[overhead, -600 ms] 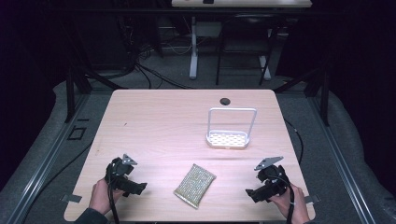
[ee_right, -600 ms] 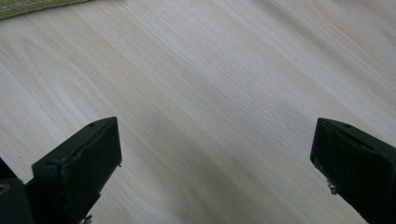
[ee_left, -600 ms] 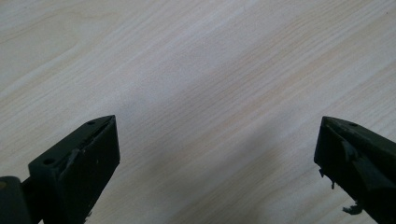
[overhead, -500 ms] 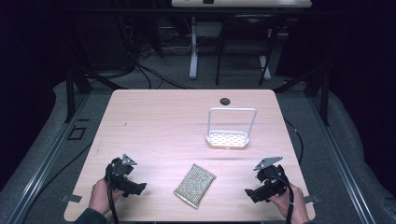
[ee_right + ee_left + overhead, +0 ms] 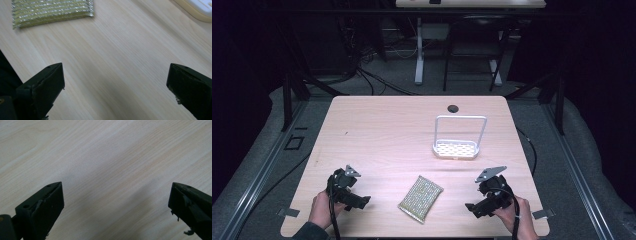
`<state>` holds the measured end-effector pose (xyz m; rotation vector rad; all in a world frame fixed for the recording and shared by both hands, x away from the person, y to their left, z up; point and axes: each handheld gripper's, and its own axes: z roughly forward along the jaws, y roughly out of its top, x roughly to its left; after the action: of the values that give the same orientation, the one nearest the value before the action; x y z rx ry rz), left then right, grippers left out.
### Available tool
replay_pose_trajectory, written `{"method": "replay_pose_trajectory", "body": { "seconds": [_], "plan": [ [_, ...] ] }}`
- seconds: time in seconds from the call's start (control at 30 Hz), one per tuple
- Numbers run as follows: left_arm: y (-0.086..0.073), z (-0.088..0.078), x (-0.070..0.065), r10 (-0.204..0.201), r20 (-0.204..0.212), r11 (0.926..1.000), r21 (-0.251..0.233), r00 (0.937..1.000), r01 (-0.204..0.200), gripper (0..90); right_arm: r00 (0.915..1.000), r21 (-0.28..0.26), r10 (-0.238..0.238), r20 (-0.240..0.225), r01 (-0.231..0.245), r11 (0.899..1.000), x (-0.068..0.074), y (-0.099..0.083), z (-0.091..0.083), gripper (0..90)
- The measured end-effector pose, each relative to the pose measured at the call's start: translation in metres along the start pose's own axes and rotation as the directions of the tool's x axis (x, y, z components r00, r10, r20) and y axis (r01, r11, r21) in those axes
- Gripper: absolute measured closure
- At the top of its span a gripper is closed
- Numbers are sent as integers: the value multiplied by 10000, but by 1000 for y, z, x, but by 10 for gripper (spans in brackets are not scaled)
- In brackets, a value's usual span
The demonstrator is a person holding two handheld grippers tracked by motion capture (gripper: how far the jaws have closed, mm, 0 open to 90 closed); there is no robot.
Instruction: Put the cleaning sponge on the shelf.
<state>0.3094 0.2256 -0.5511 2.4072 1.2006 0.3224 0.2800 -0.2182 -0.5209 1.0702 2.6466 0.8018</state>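
The scouring pad (image 5: 421,198), a flat, glittery yellow-green rectangle, lies on the table (image 5: 387,135) near its front edge, turned at a slant, between your two hands. Nothing touches it. In the right gripper view the scouring pad sits at the top left, well ahead of the jaws, with bare wood between.

Your right gripper (image 5: 474,209) rests low over the table to the pad's right, its jaws spread wide with nothing between them. Your left gripper (image 5: 361,201) sits to the pad's left, near the front edge; its jaws also stand wide apart over bare wood, holding nothing.

Farther back on the right half of the table stands a white rack (image 5: 457,142) with a perforated base and an upright wire frame, well apart from the pad. Beyond it, a small dark round cap (image 5: 453,108) sits near the table's far edge.
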Motion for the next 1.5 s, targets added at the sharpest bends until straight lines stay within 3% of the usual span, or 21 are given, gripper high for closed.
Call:
{"method": "replay_pose_trajectory", "body": {
  "seconds": [0.07,0.2,0.3,0.57,0.73,0.83,0.9,1.03,1.17,1.5],
  "plan": [
    [0,0,-2,20,9,10000,13,10000,-20,1,9992,53,-52,-398,54,10000,3,6,4,5],
    [0,1,-5,187,47,9998,85,9998,-187,1,9966,190,-472,-670,486,9986,12,20,10,5],
    [1,1,-5,178,26,9998,89,9998,-179,1,9945,217,-742,-740,759,9969,18,28,14,0],
    [1,1,-5,238,59,9996,125,9997,-239,1,9939,275,-851,-699,872,9958,29,50,31,0],
    [1,1,-6,292,96,9995,137,9995,-294,1,9945,165,-825,-646,837,9964,38,72,46,0],
    [1,1,-6,316,111,9995,95,9994,-317,1,9934,371,-902,-707,930,9950,45,82,57,70],
    [0,1,-7,342,172,9994,81,9993,-344,1,9921,488,-981,-779,1020,9936,50,85,66,114],
    [0,1,-7,388,225,9992,95,9990,-391,1,9895,634,-1150,-871,1207,9907,56,88,76,111],
    [0,1,-7,409,206,9991,95,9990,-411,1,9886,752,-1166,-951,1240,9894,61,92,83,16],
    [0,1,-7,406,216,9991,69,9989,-408,1,9851,1348,-1239,-1193,1397,9810,69,93,107,0]
  ]
}}
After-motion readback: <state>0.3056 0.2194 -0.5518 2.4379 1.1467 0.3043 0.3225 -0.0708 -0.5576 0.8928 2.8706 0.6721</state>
